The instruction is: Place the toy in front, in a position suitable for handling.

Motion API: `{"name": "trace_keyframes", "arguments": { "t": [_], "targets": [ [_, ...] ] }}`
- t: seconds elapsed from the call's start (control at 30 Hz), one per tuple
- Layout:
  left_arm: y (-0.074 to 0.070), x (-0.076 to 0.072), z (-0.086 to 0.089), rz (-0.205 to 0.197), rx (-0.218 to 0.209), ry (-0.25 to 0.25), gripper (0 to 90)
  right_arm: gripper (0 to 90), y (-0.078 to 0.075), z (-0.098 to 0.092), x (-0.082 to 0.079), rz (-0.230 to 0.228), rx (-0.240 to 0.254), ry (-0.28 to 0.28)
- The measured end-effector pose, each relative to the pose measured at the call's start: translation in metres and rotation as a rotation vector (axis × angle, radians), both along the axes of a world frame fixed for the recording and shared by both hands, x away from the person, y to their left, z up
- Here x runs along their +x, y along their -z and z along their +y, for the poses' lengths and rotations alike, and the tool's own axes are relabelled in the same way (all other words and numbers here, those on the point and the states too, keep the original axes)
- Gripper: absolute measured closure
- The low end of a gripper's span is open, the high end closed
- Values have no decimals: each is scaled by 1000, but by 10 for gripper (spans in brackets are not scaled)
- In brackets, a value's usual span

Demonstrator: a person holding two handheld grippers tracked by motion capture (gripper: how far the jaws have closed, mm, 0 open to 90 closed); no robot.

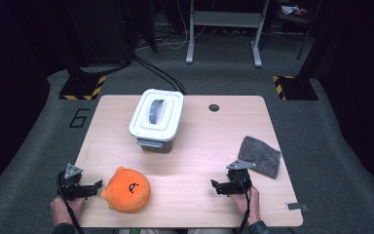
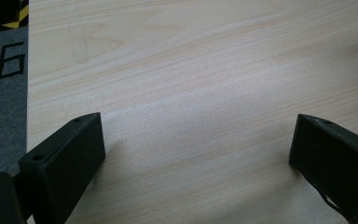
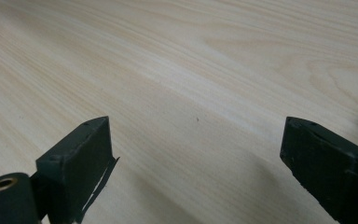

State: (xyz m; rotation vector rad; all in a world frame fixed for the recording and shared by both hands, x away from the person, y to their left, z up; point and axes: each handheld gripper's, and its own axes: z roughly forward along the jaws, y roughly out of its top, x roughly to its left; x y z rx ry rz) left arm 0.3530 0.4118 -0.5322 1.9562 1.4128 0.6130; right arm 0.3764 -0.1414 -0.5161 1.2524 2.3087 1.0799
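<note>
High view showed both grippers resting low at the near edge of the bench [image 1: 195, 136], nothing held. Left gripper [image 1: 96, 185] sat just left of the orange plush toy [image 1: 126, 190], jaws wide and empty; the left gripper view showed bare wood between them. Right gripper [image 1: 215, 185] lay well to the right of the toy, near the grey cloth [image 1: 259, 156], jaws also wide with bare wood between them in the right gripper view.

Risks, as judged: the toy is round and soft, so a pinch taken too shallow could slip off the fabric or nudge the toy toward the near edge. The white lidded box [image 1: 156, 118], behind the toy, has its lid on; if the toy is meant for it, the lid would block entry. A low sweep of the right gripper could drag the cloth.

Writing: a dark "6" [image 1: 79, 118] on the floor left of the bench, also legible in the left gripper view. No brand marks readable.
</note>
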Motion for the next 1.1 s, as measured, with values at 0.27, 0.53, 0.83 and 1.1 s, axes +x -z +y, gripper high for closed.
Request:
{"name": "trace_keyframes", "arguments": {
  "t": [0.27, 0.53, 0.83, 1.1],
  "targets": [
    [1, 0, -1, -10, -4, -72, 30, 82, 10, -6, -9, -8, -64, 12],
    [-1, -4, 2, 5, -19, -93, 34, 79, 13, -6, -10, -45, -83, 3],
    [-29, -17, -3, -16, -159, -57, 1, 83, 13, -6, -9, -39, -88, -8],
    [-66, -30, -17, -69, -174, 13, 16, 94, 13, -6, -9, -39, -85, -2]
  ]
}}
